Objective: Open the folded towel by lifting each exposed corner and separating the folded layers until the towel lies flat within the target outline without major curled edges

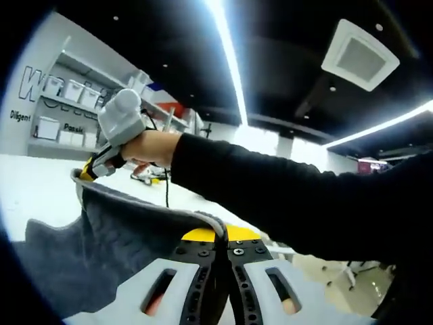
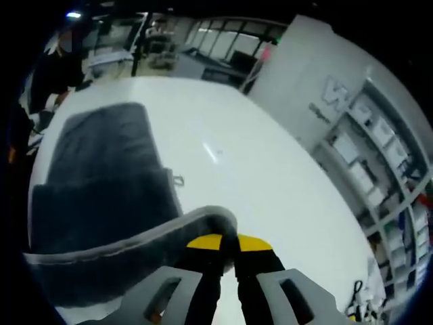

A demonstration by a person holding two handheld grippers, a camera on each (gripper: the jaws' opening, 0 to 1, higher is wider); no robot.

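Hanging between two closed claws, one dark grey towel [image 2: 101,196] with a paler hem is pinched at a corner by the left claw [image 1: 223,235] and at another by the right claw [image 2: 226,238], its lower part draped on the white surface [image 2: 270,176].

Bright ceiling strip lights [image 1: 226,54], glare, fisheye edge distortion.

Left tool [image 1: 223,238] has its jaws pressed together. Beyond it, a black-sleeved arm [image 1: 284,200] reaches across, its hand [image 1: 152,149] gripping the right tool [image 2: 235,242], likewise clamped.
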